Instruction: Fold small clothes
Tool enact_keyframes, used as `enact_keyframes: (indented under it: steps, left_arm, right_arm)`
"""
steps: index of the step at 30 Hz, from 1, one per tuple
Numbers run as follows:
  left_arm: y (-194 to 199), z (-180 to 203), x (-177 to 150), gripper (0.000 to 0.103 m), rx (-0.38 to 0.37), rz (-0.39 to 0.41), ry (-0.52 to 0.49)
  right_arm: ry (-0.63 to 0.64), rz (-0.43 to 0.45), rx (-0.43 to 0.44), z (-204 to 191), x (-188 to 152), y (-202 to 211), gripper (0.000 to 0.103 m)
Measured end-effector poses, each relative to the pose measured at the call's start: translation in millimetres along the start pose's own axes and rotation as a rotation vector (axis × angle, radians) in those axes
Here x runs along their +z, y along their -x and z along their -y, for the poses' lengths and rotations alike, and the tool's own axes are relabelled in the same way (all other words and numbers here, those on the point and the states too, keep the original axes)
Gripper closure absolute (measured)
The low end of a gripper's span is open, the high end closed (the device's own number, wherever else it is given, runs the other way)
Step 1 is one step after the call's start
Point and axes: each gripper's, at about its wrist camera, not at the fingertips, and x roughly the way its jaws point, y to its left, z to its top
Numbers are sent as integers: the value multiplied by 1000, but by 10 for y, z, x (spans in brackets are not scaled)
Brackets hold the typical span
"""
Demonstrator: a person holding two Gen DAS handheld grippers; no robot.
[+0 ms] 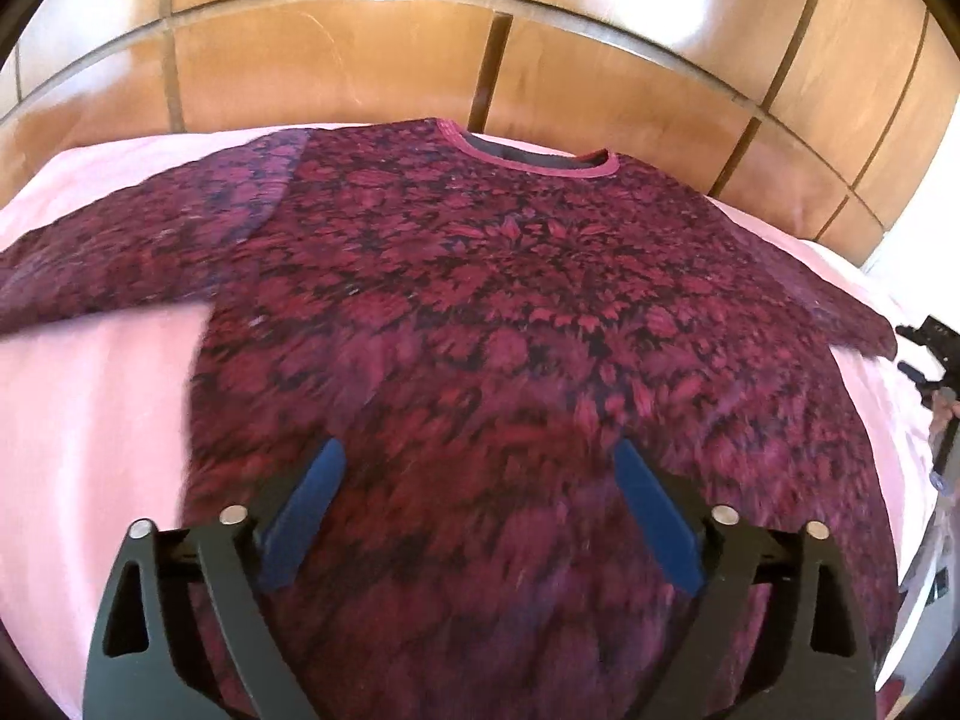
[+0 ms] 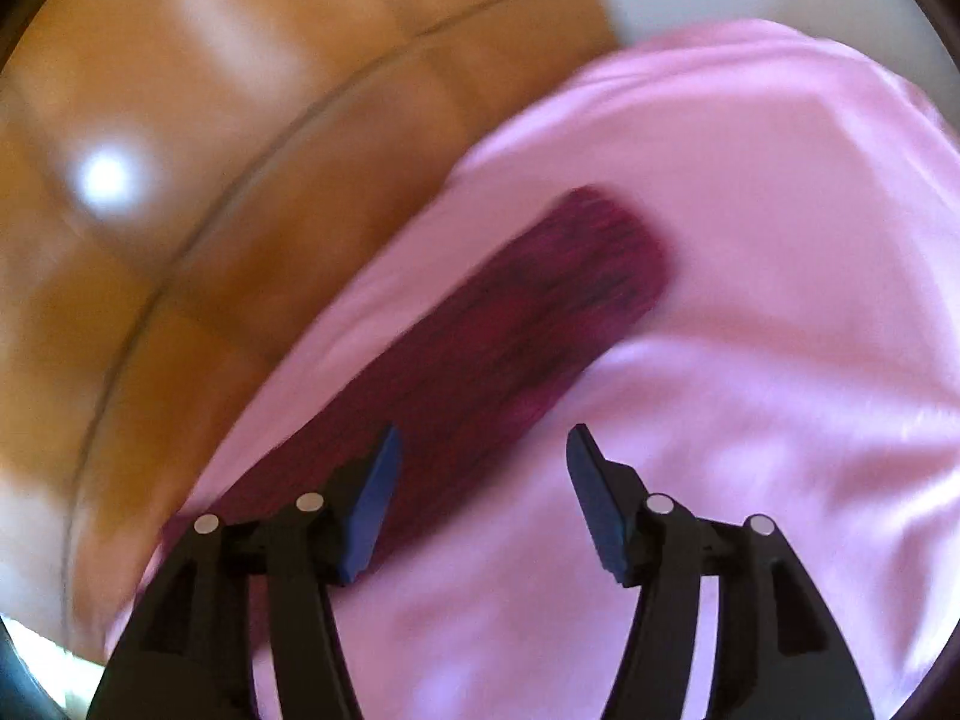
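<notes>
A dark red and black patterned long-sleeved top [image 1: 480,312] lies flat on a pink sheet [image 1: 90,408], its pink collar [image 1: 528,159] at the far side and both sleeves spread out. My left gripper [image 1: 480,462] hovers open over the lower body of the top, nothing between its blue pads [image 1: 312,498]. In the blurred right wrist view one sleeve [image 2: 510,324] stretches away across the pink sheet [image 2: 750,300]. My right gripper [image 2: 483,450] stands open just above the sleeve's near part, with no cloth in its jaws.
A wooden panelled headboard [image 1: 420,54] rises behind the sheet and shows in the right wrist view as the headboard [image 2: 180,210] on the left. A black tripod-like stand [image 1: 936,360] stands past the sheet's right edge.
</notes>
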Motion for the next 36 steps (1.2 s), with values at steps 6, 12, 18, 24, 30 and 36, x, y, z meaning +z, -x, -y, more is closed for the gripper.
enact_keyframes:
  steps: [6,12,18,24,30,36]
  left_arm:
    - [360,-177,-350,20,32,21,-8]
    - [692,-497,-670,20,86,30,31]
    - [784,-768,-1022,77,-19,-20,102]
    - [882,-779,-897,88,9,-30,-5]
    - [839,-783,-865,78,96,-37,9]
    - [1064,-447,-668,56,76,103,16]
  right_arm:
    - [252,-301,288,-625,-1232,443,49]
    - [344,-490,355,-693,-2360,805,52]
    - [427,-489,279,-691,-2502,824,84]
    - [560,-397,305,-1029,-2359,1192,89]
    - [576,-528,226,-774,-2748,895,90]
    - [475,-460,250,-658,-2342,868,64]
